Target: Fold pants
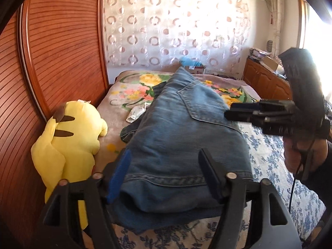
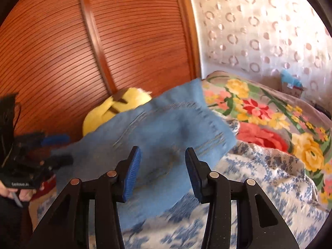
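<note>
The jeans lie folded on the bed, right of the yellow plush toy, likely to keep a flat folding surface. The left gripper straddles their near edge, jaws wide, pressing nothing. The right gripper, further right, hovers half-open and empty.

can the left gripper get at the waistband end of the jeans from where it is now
Probably yes. In the left wrist view the left gripper has open jaws on either side of the near folded edge of the jeans, nothing lying between. The yellow plush toy sits off to the side, and the right gripper is farther along.
</note>
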`<state>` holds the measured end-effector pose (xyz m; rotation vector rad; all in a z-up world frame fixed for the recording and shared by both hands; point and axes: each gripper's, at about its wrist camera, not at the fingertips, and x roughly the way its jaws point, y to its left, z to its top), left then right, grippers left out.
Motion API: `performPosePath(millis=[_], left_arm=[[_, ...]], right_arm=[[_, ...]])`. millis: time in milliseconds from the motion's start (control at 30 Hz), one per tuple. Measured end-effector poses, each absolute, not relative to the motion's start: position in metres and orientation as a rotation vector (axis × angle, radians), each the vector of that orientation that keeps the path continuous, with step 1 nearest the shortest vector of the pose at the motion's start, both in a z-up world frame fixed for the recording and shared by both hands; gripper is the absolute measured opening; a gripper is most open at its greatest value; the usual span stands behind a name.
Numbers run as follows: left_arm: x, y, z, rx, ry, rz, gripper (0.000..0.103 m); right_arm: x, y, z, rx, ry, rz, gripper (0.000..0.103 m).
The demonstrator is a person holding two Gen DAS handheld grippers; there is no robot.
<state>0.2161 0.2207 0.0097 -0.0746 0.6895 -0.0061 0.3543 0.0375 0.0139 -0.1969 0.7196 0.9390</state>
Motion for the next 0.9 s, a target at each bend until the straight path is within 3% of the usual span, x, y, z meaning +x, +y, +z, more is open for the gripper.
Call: performPosePath(millis=[400,900], left_arm=[[0.222,0.223,-0.022,-0.076,0.765,0.034,0.068],[0.21,0.208,-0.006,-0.037,0.728,0.035,0.068]], right_arm=[[0.341,0.045,-0.016,-0.217,0.736,0.931,0.045],[0.327,0.023,-0.008,-0.184,0.735,0.863,0.045]])
